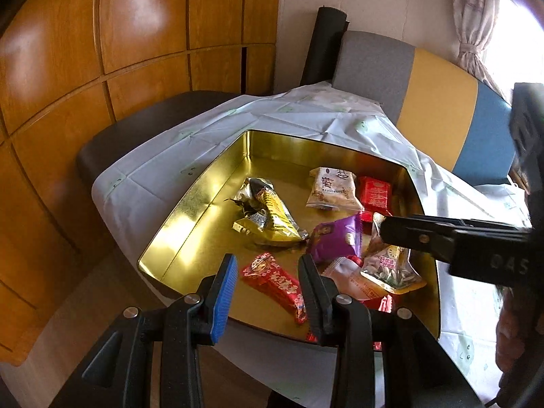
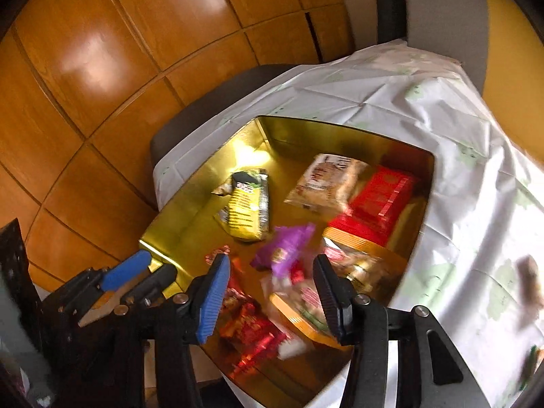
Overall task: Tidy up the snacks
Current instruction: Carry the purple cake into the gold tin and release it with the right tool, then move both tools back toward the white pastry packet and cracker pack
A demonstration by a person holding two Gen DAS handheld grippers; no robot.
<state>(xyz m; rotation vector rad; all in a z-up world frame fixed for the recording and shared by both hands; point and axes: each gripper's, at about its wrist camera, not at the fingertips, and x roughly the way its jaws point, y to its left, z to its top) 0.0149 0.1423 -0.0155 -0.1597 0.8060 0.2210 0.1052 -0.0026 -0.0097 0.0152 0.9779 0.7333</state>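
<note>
- Right wrist view shows your right hand-held gripper [image 2: 272,292] over the near end of the gold tin [image 2: 176,234]; its jaws stand apart with nothing pinched, and an orange-edged clear packet [image 2: 306,309] lies loose in the tin just below them.
- Judging by that, you are letting go of a snack: lift straight up so a finger does not drag the packet back out.
- Left wrist view has your left hand-held gripper [image 1: 267,292] poised at the tin's near rim, jaws parted and holding nothing; a long red wrapper [image 1: 275,282] shows between the fingers but lies flat on the tin floor.
- If you take that wrapper next, come down across its narrow width; foil like this probably slips.
- Inside the tin, from near to far: the red wrapper, the clear packet with a pale pink packet [image 1: 343,272] under its edge, a purple packet [image 1: 336,238], a gold-and-black foil packet [image 1: 268,214] towards the left wall, a beige packet [image 1: 331,190] and red packets [image 1: 374,192] at the far right corner.
- The tin's left half is mostly bare, so spread things there.
- The tin sits on a white cloth [image 1: 163,170] over the counter; a small brown item [image 2: 530,282], too blurred to name, lies on the cloth outside it.
</note>
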